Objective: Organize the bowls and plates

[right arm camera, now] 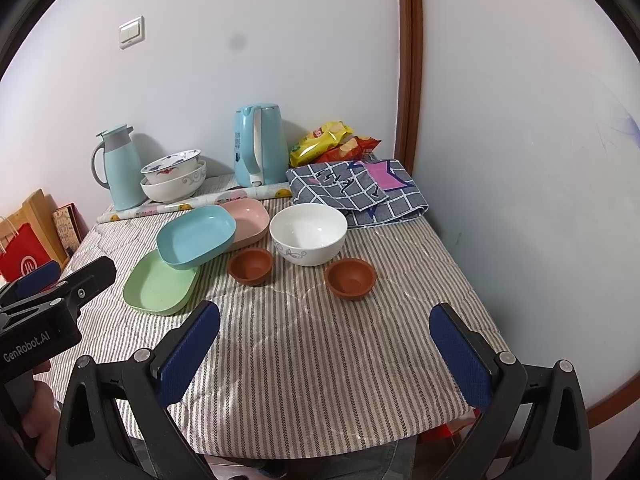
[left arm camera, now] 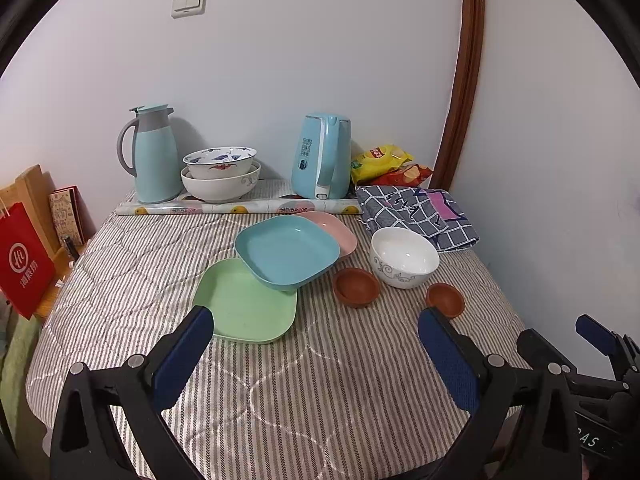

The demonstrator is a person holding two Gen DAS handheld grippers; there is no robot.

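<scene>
Three square plates overlap mid-table: a green plate (left arm camera: pixel 244 304) (right arm camera: pixel 160 284) in front, a blue plate (left arm camera: pixel 286 252) (right arm camera: pixel 196 236) resting on it and on a pink plate (left arm camera: pixel 336 228) (right arm camera: pixel 250 218) behind. A white bowl (left arm camera: pixel 404 258) (right arm camera: pixel 308 234) stands to their right, with two small brown bowls (left arm camera: pixel 356 286) (left arm camera: pixel 445 299) (right arm camera: pixel 251 266) (right arm camera: pixel 351 278) in front of it. Two stacked patterned bowls (left arm camera: pixel 220 174) (right arm camera: pixel 174 180) sit at the back. My left gripper (left arm camera: pixel 316 332) is open and empty, in front of the green plate. My right gripper (right arm camera: pixel 325 326) is open and empty, in front of the brown bowls.
At the back stand a blue thermos (left arm camera: pixel 154 156) (right arm camera: pixel 118 170), a blue kettle (left arm camera: pixel 320 158) (right arm camera: pixel 258 146), snack bags (left arm camera: pixel 384 166) (right arm camera: pixel 326 142), a rolled sheet (left arm camera: pixel 240 208) and a checked cloth (left arm camera: pixel 416 212) (right arm camera: pixel 356 190). A red bag (left arm camera: pixel 22 260) stands left of the striped table (left arm camera: pixel 280 392).
</scene>
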